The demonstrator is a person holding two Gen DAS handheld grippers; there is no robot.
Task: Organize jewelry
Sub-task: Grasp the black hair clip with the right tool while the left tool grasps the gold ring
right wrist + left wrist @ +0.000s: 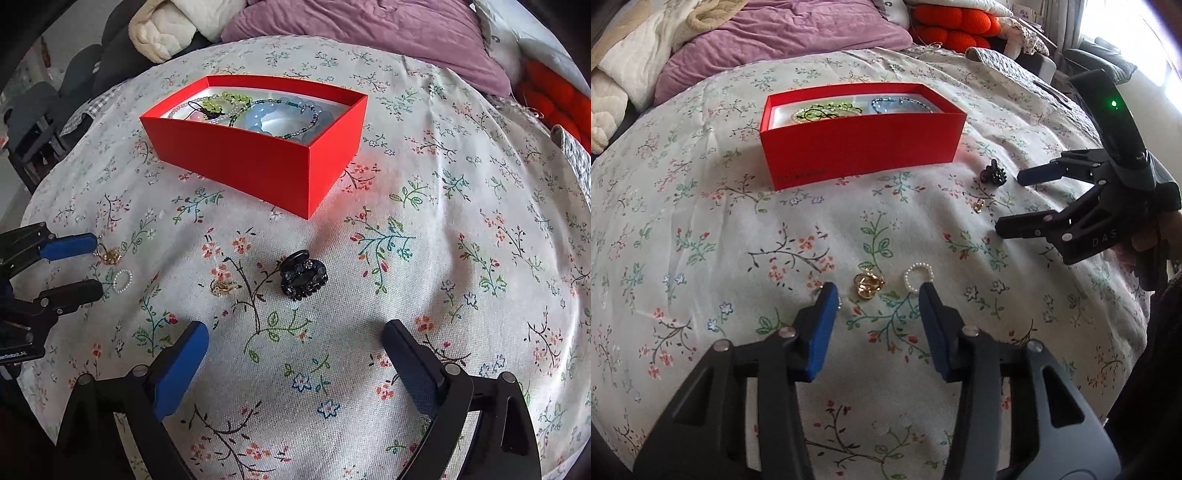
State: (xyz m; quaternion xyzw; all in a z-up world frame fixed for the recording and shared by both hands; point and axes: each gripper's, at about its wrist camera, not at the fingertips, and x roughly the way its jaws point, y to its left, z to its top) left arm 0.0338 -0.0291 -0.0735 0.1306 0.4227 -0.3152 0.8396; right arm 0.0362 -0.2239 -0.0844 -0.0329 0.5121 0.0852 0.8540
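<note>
A red box [860,151] [240,162] stands on the floral bedspread with beaded bracelets inside. A gold earring [868,284] [110,254] and a small pearl ring [918,277] [122,280] lie just ahead of my left gripper [878,291] [95,266]. Its jaws stand partly apart around them, and the pads press on nothing. My right gripper [295,331] [1012,202] is wide open above the cloth, a little short of a black hair clip [303,275] [993,173]. Another small gold earring [223,288] [979,205] lies left of the clip.
A purple quilt [783,40] and cream blankets [173,29] are piled behind the box. Orange cushions [956,26] sit at the far right of the bed. Dark chairs [44,110] stand beyond the bed's left edge. A hand [1145,240] holds the right gripper.
</note>
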